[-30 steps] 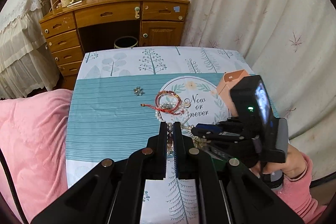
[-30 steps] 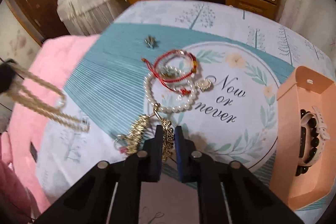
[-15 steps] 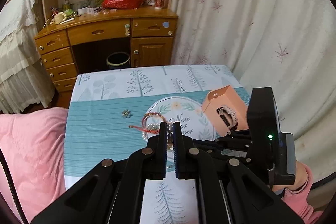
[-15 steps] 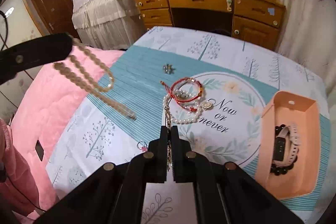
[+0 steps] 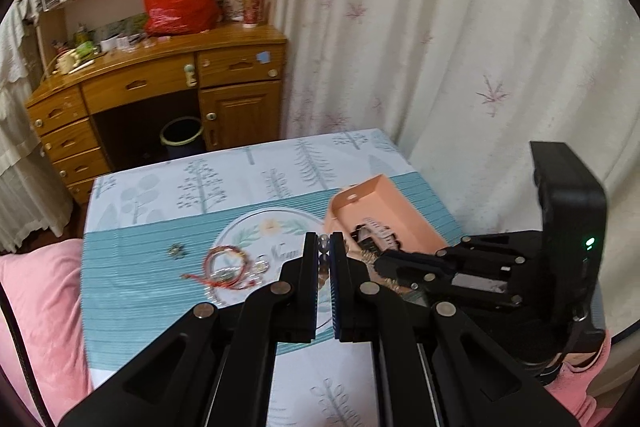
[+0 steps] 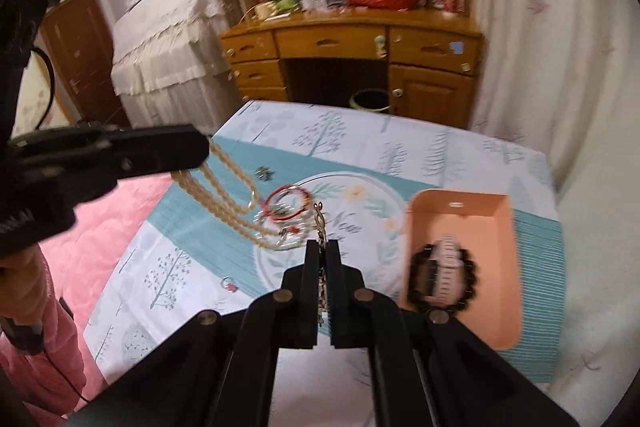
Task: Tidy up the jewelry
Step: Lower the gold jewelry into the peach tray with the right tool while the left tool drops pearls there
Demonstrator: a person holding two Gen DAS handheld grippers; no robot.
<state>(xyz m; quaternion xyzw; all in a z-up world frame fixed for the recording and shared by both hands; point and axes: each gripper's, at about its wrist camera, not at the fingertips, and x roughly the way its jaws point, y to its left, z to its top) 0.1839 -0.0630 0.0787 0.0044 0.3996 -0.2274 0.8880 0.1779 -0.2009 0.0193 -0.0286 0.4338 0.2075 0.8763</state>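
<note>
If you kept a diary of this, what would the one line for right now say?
left gripper: shut on bead necklace, lifted | right gripper: shut on gold chain | peach box: holds bracelets | red bracelets: on table

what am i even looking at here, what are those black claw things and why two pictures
A person holds a two-finger gripper in each hand; each carries a camera looking along its fingers, hence two views. The left gripper is pinching a pearl necklace that dangles over the table. The right gripper is pinching a gold chain. On the tablecloth lie red string bracelets, a small brooch and a peach box holding a black bead bracelet.
</note>
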